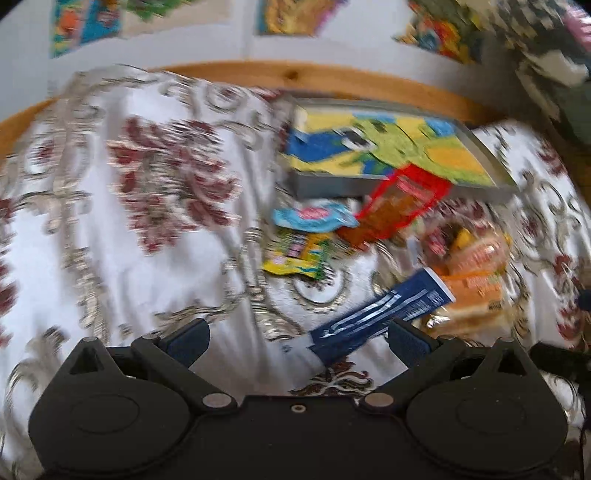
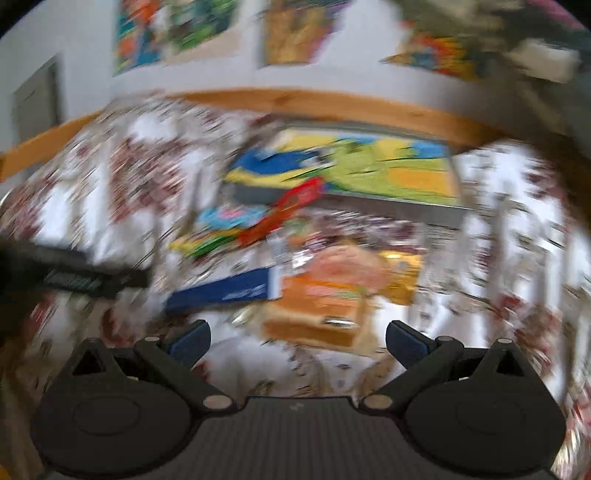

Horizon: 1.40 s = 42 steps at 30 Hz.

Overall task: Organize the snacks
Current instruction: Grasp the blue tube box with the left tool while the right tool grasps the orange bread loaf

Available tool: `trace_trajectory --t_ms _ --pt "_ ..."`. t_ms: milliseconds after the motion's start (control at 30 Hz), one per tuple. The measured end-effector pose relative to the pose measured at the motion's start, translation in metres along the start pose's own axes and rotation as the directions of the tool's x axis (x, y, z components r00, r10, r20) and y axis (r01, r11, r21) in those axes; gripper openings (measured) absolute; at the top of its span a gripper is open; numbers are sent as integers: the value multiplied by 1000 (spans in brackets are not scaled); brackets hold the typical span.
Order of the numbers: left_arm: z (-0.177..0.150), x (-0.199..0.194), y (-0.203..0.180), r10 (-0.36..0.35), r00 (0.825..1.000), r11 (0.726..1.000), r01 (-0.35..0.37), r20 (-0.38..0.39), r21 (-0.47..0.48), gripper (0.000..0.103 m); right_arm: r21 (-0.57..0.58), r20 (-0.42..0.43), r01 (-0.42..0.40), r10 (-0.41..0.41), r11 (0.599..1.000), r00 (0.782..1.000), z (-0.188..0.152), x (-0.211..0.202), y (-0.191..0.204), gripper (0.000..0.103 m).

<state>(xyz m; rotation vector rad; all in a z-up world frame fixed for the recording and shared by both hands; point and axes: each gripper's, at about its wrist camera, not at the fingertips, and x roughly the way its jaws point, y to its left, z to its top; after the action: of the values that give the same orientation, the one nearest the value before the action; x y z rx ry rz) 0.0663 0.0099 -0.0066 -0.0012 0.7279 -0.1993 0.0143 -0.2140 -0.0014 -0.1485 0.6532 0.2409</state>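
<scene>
Between left tongs [image 1: 298,336]: blue packet [image 1: 380,317].

A home: floral tablecloth [image 1: 177,177], colourful pictures [image 1: 295,14] on the wall.

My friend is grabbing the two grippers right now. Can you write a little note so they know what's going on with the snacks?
Left gripper: open, empty, hovering low over the tablecloth, with the blue packet right ahead between its fingers.
Right gripper: open, empty, aimed at the orange packets. Its view is very blurred.
Snacks: all in a loose pile on the cloth. The red packet leans against the tray, with the light blue packet and the yellow-green packet beside it.
Done: nothing sorted that I can see; no snack lies in the tray.
Left: pick up every packet, maybe the blue one first.
</scene>
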Motion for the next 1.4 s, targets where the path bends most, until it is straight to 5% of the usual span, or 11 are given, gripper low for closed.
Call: trace_trajectory --t_ms 233,467,767,967,1100,1267,1400 --pt "18 32 -5 -145 989 978 149 -37 145 102 -161 -2 -118 119 980 993 15 30 -8 103" --pt "21 60 -14 -280 955 906 295 -92 303 102 -165 -100 -219 204 962 974 21 78 -39 103" --pt "27 94 -6 -429 881 833 471 -197 290 102 -171 -108 -285 270 943 957 24 112 -63 103" --pt "29 104 -3 -460 853 807 517 -248 284 102 -211 -92 -320 307 924 947 27 115 -66 103" --pt "29 103 -2 -462 844 799 529 -271 284 100 -258 -58 -335 332 906 942 31 108 -66 102" --pt "25 103 -6 -445 848 784 525 -288 332 99 -265 -133 -399 377 878 917 29 116 -64 102" --pt "18 113 -4 -416 859 803 501 -299 322 99 -287 -157 -384 353 877 922 24 118 -57 101"
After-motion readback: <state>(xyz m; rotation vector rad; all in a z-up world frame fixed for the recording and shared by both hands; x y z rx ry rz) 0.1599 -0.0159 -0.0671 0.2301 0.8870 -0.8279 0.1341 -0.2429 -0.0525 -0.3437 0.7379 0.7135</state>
